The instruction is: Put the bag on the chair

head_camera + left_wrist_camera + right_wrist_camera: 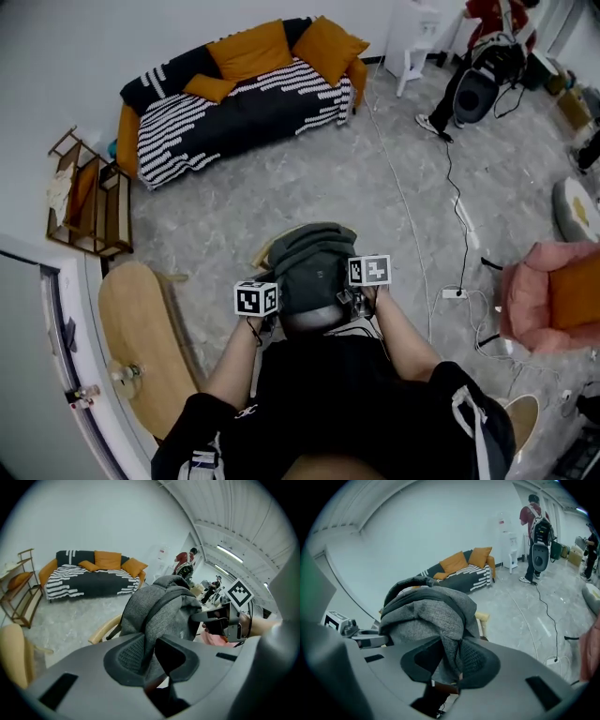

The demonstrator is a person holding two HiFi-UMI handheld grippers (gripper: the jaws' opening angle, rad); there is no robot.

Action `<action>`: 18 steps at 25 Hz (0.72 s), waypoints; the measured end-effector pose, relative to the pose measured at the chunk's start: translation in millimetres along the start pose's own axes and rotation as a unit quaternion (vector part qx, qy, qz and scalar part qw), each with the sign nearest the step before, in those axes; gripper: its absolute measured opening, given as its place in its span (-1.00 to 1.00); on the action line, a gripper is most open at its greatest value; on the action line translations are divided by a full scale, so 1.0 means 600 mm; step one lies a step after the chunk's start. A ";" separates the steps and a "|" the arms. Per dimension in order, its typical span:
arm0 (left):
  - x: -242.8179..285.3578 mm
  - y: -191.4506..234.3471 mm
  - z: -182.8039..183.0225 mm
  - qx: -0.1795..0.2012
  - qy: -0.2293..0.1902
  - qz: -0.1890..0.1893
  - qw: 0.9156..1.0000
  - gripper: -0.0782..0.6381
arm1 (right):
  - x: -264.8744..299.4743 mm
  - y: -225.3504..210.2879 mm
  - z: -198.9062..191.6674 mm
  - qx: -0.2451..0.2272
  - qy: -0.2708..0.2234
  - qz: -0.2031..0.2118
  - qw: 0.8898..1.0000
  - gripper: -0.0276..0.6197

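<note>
A grey fabric bag (pixel 314 267) with dark straps sits bunched between the two grippers, right in front of the person's chest. Below and behind it is a light wooden chair (pixel 265 248), of which only a curved arm shows past the bag's left edge in the head view. The bag hides the seat, so whether its bottom rests on the seat or hangs just above it cannot be told.

The left gripper (pixel 150 660) pinches a fold of the grey fabric. In the left gripper view the cloth runs down into the narrow gap between the two dark pads and fills it. The right gripper (pixel 447 660) takes the bag from the other side. A hanging fold lies between its jaws against the meshed pad, and it appears to be pinched there, though the gap on the other side is dim. Both marker cubes flank the bag at about the same height.

Well away across the grey marbled floor (pixel 309 187) stands a sofa (pixel 234 103) with a black-and-white striped throw and orange cushions. A slatted wooden rack (pixel 89 202) stands near the wall on the left, and a pink armchair (pixel 544 295) on the right. A person in a red top (pixel 487 37) stands at the far end of the room.
</note>
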State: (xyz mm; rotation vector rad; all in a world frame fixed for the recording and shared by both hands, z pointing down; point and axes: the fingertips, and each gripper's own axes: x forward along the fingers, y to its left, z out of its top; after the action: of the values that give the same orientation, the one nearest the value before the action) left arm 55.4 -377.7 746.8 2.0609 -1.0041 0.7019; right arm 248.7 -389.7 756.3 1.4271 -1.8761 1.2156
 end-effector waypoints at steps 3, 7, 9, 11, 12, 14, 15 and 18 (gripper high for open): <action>0.027 0.027 -0.013 -0.039 -0.009 0.009 0.999 -0.57 | 0.040 -0.005 -0.007 -0.013 0.008 0.014 1.000 -0.56; 0.048 0.067 0.010 -0.061 -0.032 0.034 0.997 -0.53 | 0.074 0.008 0.026 -0.051 -0.009 0.040 0.998 -0.55; 0.044 0.072 0.024 -0.064 -0.032 0.055 0.996 -0.48 | 0.080 0.007 0.035 -0.063 -0.005 0.039 0.997 -0.52; 0.038 0.078 0.030 -0.069 -0.033 0.068 0.995 -0.47 | 0.081 0.006 0.037 -0.084 -0.006 0.031 0.996 -0.45; 0.034 0.084 0.029 -0.071 -0.036 0.076 0.994 -0.43 | 0.079 0.004 0.039 -0.097 -0.010 0.024 0.995 -0.37; 0.025 0.097 0.026 -0.075 -0.043 0.091 0.992 -0.24 | 0.073 -0.003 0.041 -0.112 -0.018 0.012 0.993 -0.17; 0.020 0.101 0.023 -0.077 -0.046 0.096 0.991 -0.17 | 0.067 -0.007 0.043 -0.113 -0.022 0.011 0.993 -0.15; -0.005 0.106 0.022 -0.071 -0.063 0.105 0.990 -0.14 | 0.036 -0.009 0.064 -0.099 -0.058 0.017 0.993 -0.17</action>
State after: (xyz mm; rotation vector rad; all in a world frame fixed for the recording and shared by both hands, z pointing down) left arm 3.6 -414.7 760.5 1.9124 -1.3196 0.5916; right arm 251.4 -433.8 756.4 1.3876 -2.0429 0.9481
